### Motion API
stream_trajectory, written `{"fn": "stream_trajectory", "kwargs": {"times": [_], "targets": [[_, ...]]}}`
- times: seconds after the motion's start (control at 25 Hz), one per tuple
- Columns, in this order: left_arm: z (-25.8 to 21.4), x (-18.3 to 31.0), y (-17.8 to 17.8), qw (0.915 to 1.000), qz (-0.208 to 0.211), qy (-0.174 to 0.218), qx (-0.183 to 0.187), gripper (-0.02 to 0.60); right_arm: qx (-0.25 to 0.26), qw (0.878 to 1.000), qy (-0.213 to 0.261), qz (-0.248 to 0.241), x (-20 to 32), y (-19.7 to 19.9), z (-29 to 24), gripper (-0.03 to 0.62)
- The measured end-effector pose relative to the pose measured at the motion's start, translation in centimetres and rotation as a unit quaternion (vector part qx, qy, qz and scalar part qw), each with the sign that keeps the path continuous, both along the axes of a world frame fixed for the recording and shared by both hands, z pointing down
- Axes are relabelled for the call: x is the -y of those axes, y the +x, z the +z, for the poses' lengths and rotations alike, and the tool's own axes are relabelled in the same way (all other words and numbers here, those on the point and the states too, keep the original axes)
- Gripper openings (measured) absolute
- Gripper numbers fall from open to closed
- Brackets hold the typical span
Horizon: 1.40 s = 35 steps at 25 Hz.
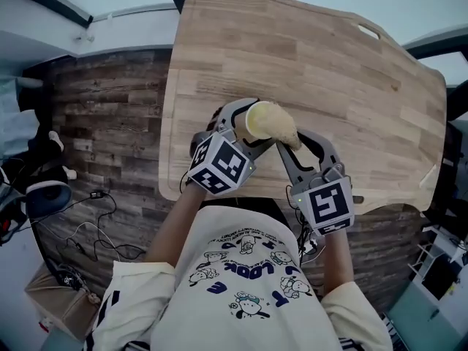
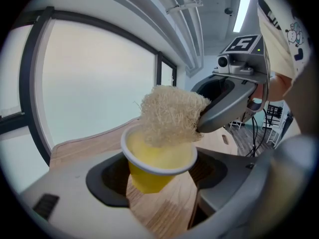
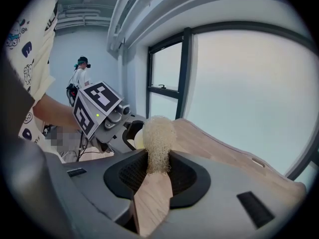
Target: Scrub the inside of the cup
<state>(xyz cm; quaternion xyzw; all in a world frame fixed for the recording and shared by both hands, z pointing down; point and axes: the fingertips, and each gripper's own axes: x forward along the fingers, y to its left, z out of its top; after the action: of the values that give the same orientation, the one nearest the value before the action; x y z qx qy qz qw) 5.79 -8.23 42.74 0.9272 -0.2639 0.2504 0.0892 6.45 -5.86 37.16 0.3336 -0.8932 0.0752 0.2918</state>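
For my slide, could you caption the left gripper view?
Left hand-held gripper grips yellow cup; right hand-held gripper holds loofah at its rim.

Cup [image 2: 149, 176]: the sponge [image 2: 169, 116] hides its inner floor from us. In the right gripper view we see only a pale sliver of it beside that sponge. In the head view the left gripper [image 1: 248, 126] covers its base. Table [image 1: 351, 86]: top corner cut by the frame. Distant person [image 3: 79, 76]: too small for us to tell detail.
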Motion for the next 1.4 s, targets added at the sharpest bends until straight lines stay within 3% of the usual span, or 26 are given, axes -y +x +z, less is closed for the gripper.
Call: {"fn": "stream_trajectory", "kwargs": {"times": [0.28,0.68,0.88,1.16,1.4], "targets": [[0.1,-2.4,-0.7,0.9988,0.025,0.002,0.042,0.359,-0.031,0.999,-0.019,-0.032,-1.9,-0.3,0.7,0.107],[0.3,-3.9,-1.4,0.9969,0.036,0.003,0.07,0.359,-0.054,0.996,-0.033,-0.058,-3.0,-0.5,1.6,0.103],[-0.2,-4.5,-1.3,0.9976,0.039,-0.008,0.057,0.337,-0.091,0.993,-0.042,-0.067,-3.2,0.2,2.8,0.1],[-0.4,-5.1,-1.1,0.9968,0.053,-0.005,0.059,0.334,-0.076,0.99,-0.075,-0.09,-3.8,0.5,3.3,0.098],[-0.7,-5.8,-0.8,0.9954,0.079,0.007,0.054,0.325,-0.036,0.984,-0.134,-0.112,-4.6,0.8,3.7,0.098]]}}
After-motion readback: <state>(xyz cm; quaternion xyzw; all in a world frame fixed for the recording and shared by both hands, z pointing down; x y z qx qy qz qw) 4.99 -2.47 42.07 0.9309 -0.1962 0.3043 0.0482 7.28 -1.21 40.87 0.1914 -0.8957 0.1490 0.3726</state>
